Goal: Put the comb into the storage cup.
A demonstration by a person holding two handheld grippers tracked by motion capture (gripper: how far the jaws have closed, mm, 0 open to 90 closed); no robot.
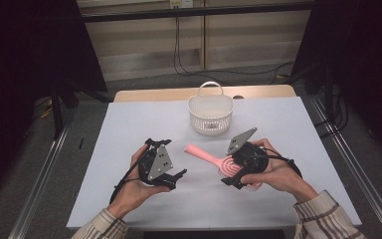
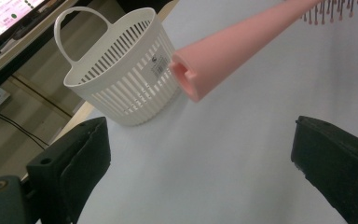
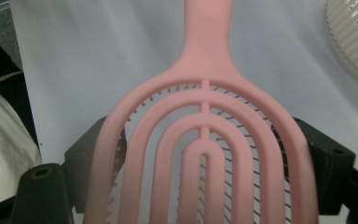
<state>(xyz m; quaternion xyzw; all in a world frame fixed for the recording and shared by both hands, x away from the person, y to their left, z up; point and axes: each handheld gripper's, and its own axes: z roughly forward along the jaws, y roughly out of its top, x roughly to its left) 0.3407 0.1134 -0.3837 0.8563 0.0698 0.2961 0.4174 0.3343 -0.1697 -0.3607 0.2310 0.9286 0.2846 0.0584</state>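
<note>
Pink hairbrush (image 1: pixel 218 162): clamped by its vented head between the jaws of the right gripper (image 1: pixel 235 177), back face towards that gripper's camera, handle pointing out towards table centre, free end raised off the sheet.

Left gripper (image 1: pixel 177 178): released, jaws wide apart, nothing between them; aimed at the end of the brush handle, close but apart from it.

White slatted basket (image 1: pixel 210 113): upright with loop handle, on the far middle of the white sheet (image 1: pixel 129 129), beyond the handle tip, apart from brush and both grippers.

Sheet between grippers and basket: bare, nothing in the way.

Wooden table edge (image 1: pixel 149 93): visible behind the sheet.

Dark cables (image 1: pixel 189 64): on the floor beyond.
</note>
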